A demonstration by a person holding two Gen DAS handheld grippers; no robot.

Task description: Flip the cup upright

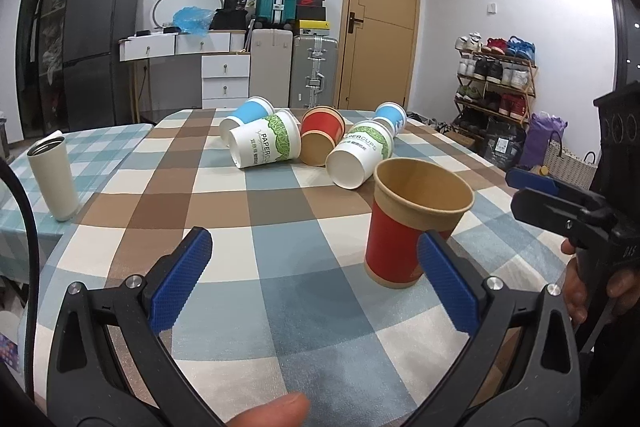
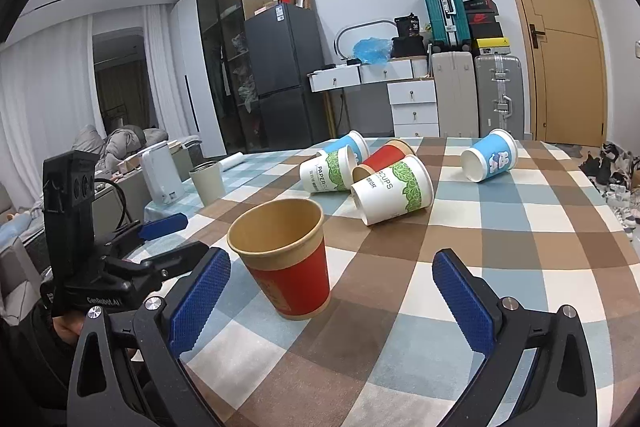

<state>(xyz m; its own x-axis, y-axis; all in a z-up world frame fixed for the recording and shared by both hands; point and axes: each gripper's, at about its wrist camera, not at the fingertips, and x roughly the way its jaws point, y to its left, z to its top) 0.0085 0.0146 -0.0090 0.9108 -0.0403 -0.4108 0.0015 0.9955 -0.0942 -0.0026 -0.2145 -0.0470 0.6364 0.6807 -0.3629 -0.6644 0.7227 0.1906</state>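
Red paper cup [image 1: 404, 227] stands upright, mouth up, on the checked desk [image 1: 280, 267], near the front edge. In the left wrist view it sits just beyond the right finger of the left hand-held gripper [image 1: 316, 267], whose blue-padded jaws are spread wide and empty. In the right wrist view the same cup [image 2: 286, 259] stands close to the left finger of the right hand-held gripper [image 2: 332, 291], likewise released and holding nothing; whether finger and cup touch cannot be told.

Farther back lies a cluster of cups on their sides: two white cups with green leaf print [image 1: 266, 145] [image 1: 360, 155], a second red cup [image 1: 320, 135] between them, and two blue cups [image 1: 248, 115] [image 1: 390, 117] at the far side. A pale tumbler [image 1: 54, 179] stands upright at the far left.
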